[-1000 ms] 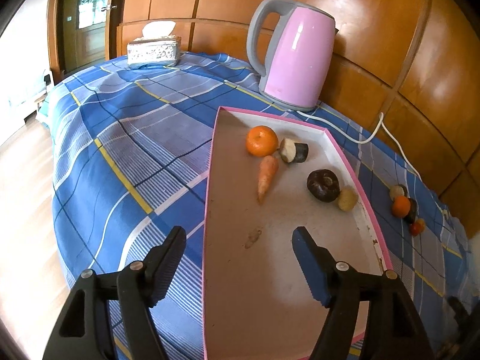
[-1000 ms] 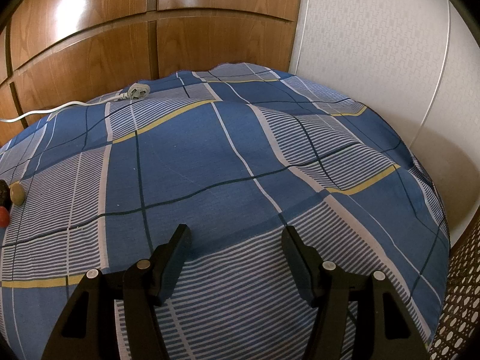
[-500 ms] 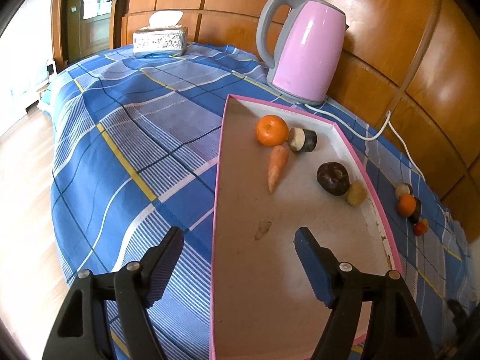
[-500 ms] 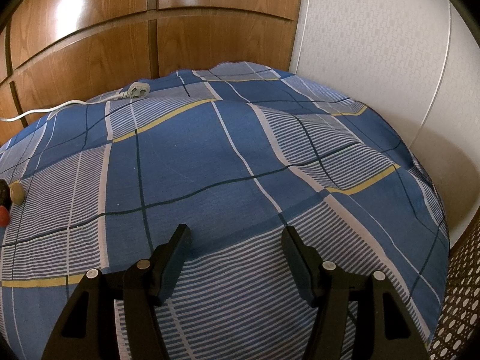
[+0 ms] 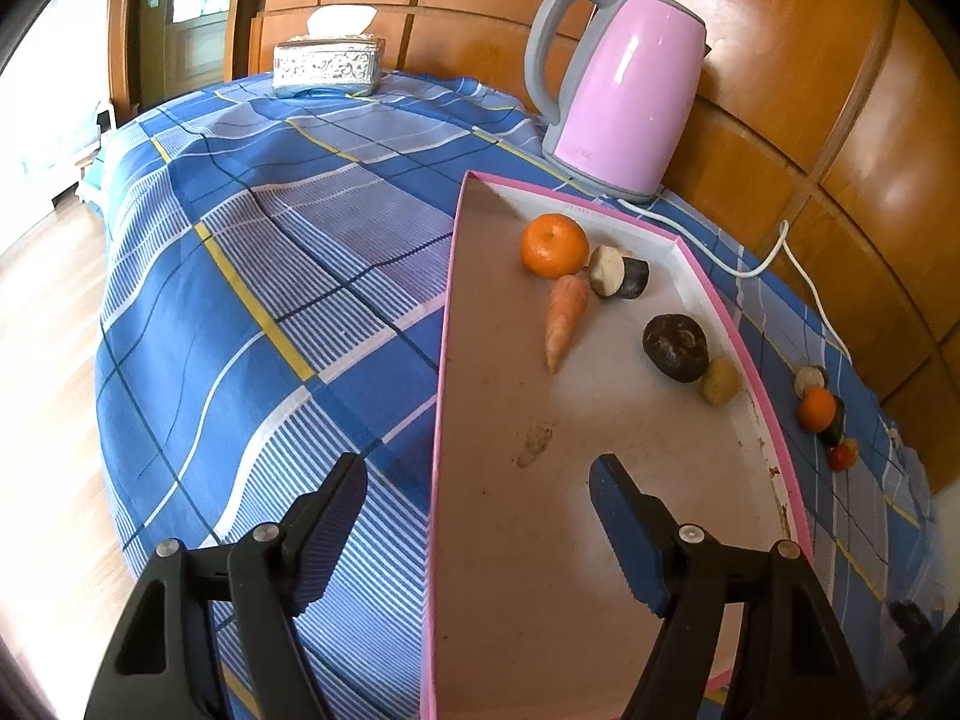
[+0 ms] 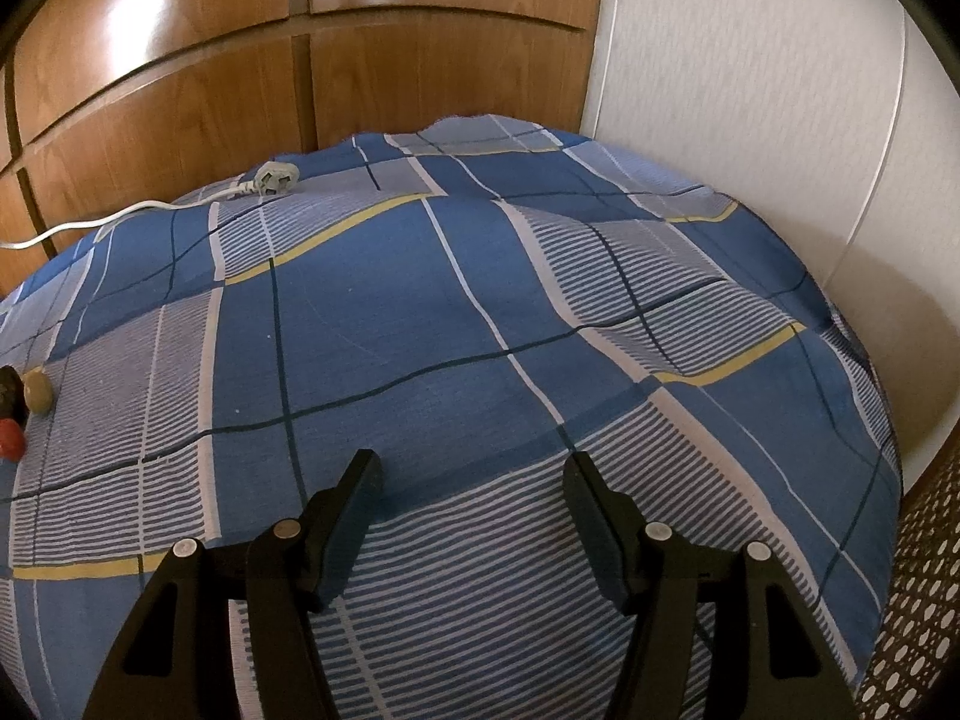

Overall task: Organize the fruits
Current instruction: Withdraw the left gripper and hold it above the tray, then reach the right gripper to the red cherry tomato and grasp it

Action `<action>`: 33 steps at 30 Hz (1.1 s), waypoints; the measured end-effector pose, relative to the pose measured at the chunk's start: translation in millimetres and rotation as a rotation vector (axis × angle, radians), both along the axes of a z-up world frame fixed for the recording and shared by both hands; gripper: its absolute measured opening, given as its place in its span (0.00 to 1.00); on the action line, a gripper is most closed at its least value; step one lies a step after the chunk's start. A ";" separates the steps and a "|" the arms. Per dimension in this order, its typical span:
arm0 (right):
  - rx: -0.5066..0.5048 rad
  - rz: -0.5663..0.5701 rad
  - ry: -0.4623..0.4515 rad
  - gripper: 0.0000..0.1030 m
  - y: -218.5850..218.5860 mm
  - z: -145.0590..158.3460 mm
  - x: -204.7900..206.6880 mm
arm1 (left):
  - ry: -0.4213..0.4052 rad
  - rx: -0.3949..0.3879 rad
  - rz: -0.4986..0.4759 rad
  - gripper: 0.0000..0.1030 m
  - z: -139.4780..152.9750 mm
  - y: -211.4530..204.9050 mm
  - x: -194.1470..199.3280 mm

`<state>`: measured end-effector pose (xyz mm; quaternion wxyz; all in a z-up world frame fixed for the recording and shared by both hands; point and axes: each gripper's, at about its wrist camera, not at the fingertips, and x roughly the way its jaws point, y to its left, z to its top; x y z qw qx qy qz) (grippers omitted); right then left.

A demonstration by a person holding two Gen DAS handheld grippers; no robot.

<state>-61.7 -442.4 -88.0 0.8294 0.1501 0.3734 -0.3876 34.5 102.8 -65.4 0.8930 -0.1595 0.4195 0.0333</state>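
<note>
A pink-rimmed tray [image 5: 441, 396] lies on the blue checked cloth. In it are an orange [image 5: 553, 245], a carrot [image 5: 564, 319], a cut dark piece with a pale face [image 5: 618, 271], a dark purple fruit [image 5: 675, 348] and a small yellowish fruit [image 5: 721, 381]. My left gripper [image 5: 480, 480] hangs open over the tray's near left rim, nothing between its fingers. Outside the tray, at the right, lies a small cluster with a second orange [image 5: 816, 410] and a red fruit [image 5: 842, 456]. My right gripper [image 6: 471, 474] is open over bare cloth; a tan fruit [image 6: 37, 391] and a red one [image 6: 11, 439] sit at that view's left edge.
A pink kettle [image 5: 618, 99] stands behind the tray, its white cord [image 5: 804, 276] trailing along the wood panelling to a plug [image 6: 275, 180]. A silver tissue box [image 5: 327, 66] sits at the far corner. The table edge drops to the floor at left; a white wall closes the right.
The left wrist view has shifted slightly, so the tray and kettle sit a little further right and up. The right wrist view is unchanged.
</note>
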 end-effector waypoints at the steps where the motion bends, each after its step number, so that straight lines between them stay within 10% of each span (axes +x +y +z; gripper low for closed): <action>1: 0.005 0.001 0.003 0.62 -0.5 0.7 0.3 | 0.002 -0.001 0.000 0.75 -0.6 -0.1 0.0; 33: 0.210 0.778 -0.040 0.41 166.7 33.1 138.6 | 0.016 -0.006 0.020 0.75 -5.2 6.8 2.4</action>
